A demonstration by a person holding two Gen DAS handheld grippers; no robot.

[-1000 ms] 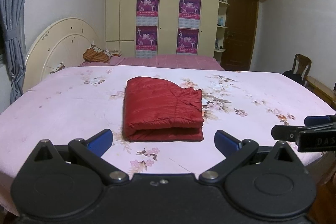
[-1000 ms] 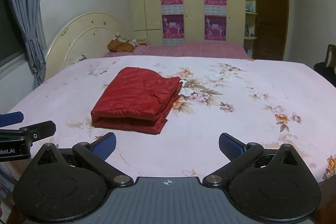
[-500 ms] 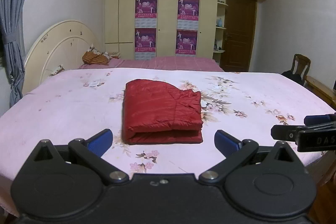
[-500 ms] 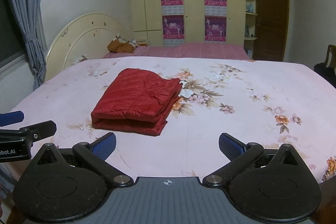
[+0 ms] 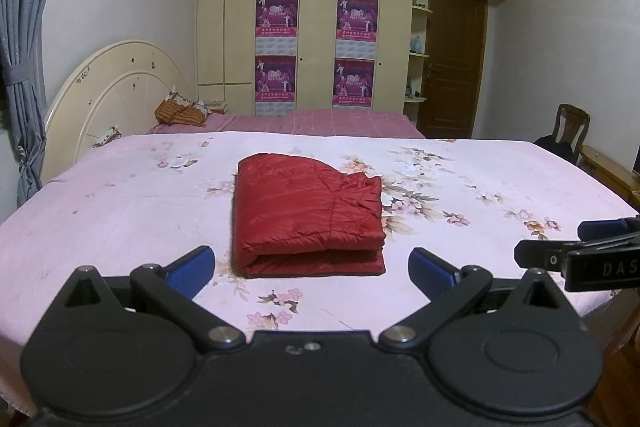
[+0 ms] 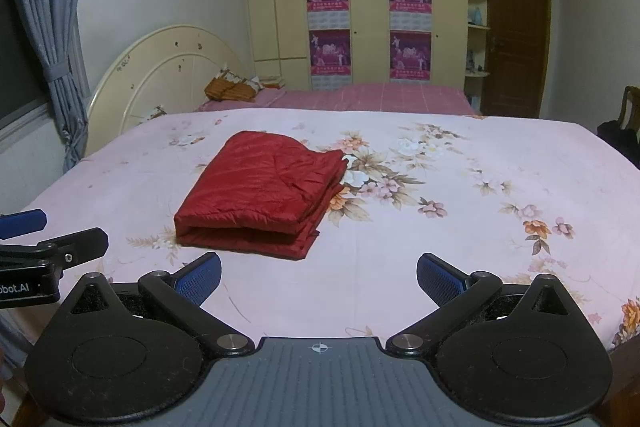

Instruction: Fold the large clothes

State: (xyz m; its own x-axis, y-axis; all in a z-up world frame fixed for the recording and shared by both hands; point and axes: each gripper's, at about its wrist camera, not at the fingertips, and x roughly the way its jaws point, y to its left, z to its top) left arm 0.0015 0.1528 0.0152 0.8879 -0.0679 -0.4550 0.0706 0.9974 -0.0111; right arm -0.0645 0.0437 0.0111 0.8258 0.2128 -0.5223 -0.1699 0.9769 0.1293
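My left gripper (image 5: 311, 261) and right gripper (image 6: 319, 273) both hang with jaws spread wide, empty, at the near bed (image 5: 120, 211) edge, short of the red jacket (image 5: 306, 217). It lies folded mid-bed on the floral sheet; looks finished, so I'm standing off.

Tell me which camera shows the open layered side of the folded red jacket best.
The right wrist view: the red jacket sits angled, exposing its stacked layers along the right edge and front fold. The left wrist view shows the jacket square-on, mostly top and front fold.
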